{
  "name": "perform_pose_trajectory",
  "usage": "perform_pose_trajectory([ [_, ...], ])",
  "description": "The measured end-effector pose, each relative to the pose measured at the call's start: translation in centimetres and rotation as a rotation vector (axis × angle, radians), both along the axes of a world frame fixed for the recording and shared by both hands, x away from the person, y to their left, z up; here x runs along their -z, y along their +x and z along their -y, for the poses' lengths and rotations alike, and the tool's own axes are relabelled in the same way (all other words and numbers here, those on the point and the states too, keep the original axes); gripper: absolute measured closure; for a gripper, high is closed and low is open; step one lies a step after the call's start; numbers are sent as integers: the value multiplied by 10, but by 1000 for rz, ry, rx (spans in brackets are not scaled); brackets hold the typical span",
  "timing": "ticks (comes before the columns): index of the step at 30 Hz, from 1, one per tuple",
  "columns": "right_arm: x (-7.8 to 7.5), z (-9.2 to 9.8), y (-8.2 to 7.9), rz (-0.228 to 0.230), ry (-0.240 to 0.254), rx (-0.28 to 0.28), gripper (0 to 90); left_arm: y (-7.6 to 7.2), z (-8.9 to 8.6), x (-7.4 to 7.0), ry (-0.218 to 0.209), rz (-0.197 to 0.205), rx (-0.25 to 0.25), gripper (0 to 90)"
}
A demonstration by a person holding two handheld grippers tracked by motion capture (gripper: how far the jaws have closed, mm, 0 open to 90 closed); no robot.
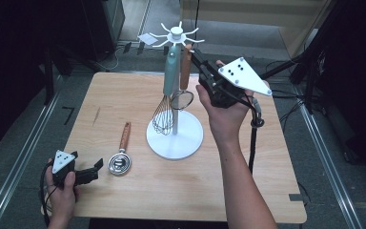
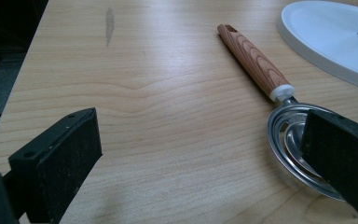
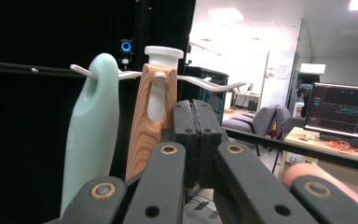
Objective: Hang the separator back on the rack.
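Note:
A white utensil stand (image 1: 175, 138) rises mid-table with hooks at its top (image 1: 176, 32). From the hooks hang a whisk with a mint-green handle (image 1: 170, 71) and a strainer with a wooden handle (image 1: 186, 67). My right gripper (image 1: 196, 58) is held high beside the strainer's handle, jaws shut on nothing. In the right gripper view the closed jaws (image 3: 196, 135) stand just right of the wooden handle (image 3: 150, 121) and the mint handle (image 3: 93, 135). A metal-headed utensil with a wooden handle (image 1: 120, 162) lies flat on the table. My left gripper (image 1: 86, 161) rests open beside its head (image 2: 286, 135).
The wooden table (image 1: 124, 200) ends close behind my left hand, with dark floor and rails around it. The stand's round base (image 2: 331, 37) lies just beyond the lying utensil. A black cable (image 1: 253, 143) trails from the right gripper over the table's right side.

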State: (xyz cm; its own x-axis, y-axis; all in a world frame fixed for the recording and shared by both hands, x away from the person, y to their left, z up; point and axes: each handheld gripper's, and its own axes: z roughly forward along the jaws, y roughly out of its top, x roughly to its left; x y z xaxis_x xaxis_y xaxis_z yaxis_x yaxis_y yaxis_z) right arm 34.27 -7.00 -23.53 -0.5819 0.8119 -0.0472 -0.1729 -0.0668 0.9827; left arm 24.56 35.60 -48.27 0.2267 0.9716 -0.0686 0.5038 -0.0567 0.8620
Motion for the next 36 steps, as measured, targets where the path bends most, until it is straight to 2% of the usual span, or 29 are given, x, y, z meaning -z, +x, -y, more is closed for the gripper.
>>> perform_pose_trajectory([
  [17, -8, -6, -18, 26, 34, -39, 900, 0, 0, 0, 2, -3, 5, 0],
  [36, -7, -24, -26, 30, 3, -76, 900, 0, 0, 0, -2, -2, 14, 0],
])
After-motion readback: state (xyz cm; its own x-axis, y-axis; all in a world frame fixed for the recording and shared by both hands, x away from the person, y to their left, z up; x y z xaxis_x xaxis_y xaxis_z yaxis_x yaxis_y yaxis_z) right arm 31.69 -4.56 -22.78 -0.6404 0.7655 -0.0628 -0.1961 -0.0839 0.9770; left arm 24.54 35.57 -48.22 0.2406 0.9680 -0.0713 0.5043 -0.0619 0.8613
